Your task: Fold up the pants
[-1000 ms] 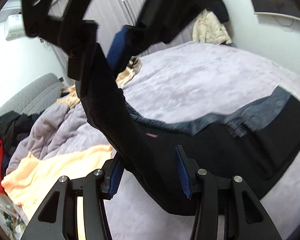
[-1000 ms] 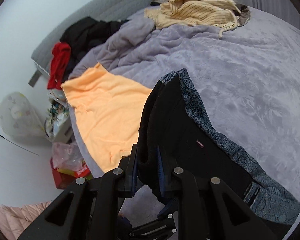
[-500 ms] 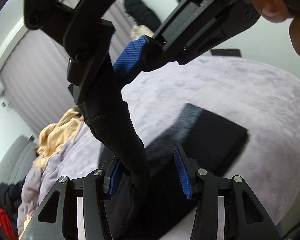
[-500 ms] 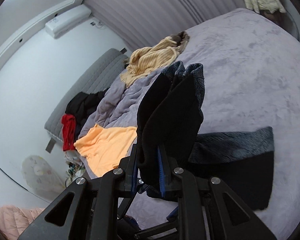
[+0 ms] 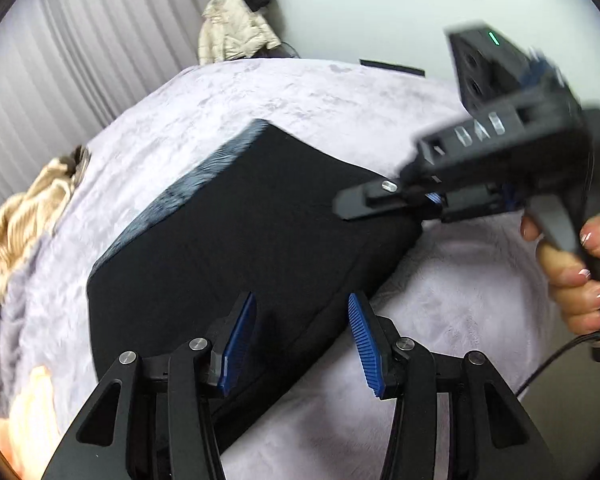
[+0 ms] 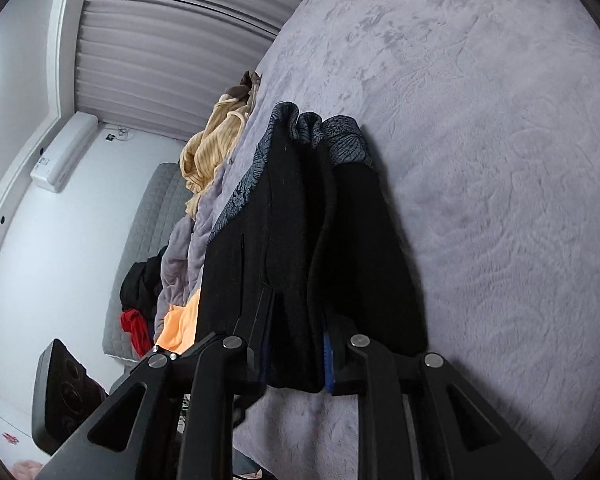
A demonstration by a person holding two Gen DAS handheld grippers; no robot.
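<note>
The black pants (image 5: 244,232) lie folded flat on the lilac bed cover (image 5: 300,92), their blue-grey patterned waistband (image 5: 204,168) along the far left edge. My left gripper (image 5: 302,320) hovers open over the pants' near edge, its blue pads (image 5: 240,340) apart and pressing nothing. A hand holds my right gripper (image 5: 364,200) at the pants' right corner. In the right wrist view that gripper (image 6: 298,332) is shut on a bunched fold of the pants (image 6: 300,240), low over the bed cover (image 6: 500,160), with the waistband (image 6: 340,136) at the far end.
A yellow striped garment (image 5: 28,208) (image 6: 212,148) lies at the bed's far side, with an orange garment (image 5: 24,400) (image 6: 180,328) and a rumpled lilac blanket (image 6: 184,248) near it. Red and black clothes (image 6: 134,328) lean on the grey headboard (image 6: 156,216). A cream jacket (image 5: 236,28) hangs by the curtain.
The right gripper brought its held end of the pants down and across onto the bed, so the pants now lie doubled flat. The left gripper swung right over them, jaws unchanged.
</note>
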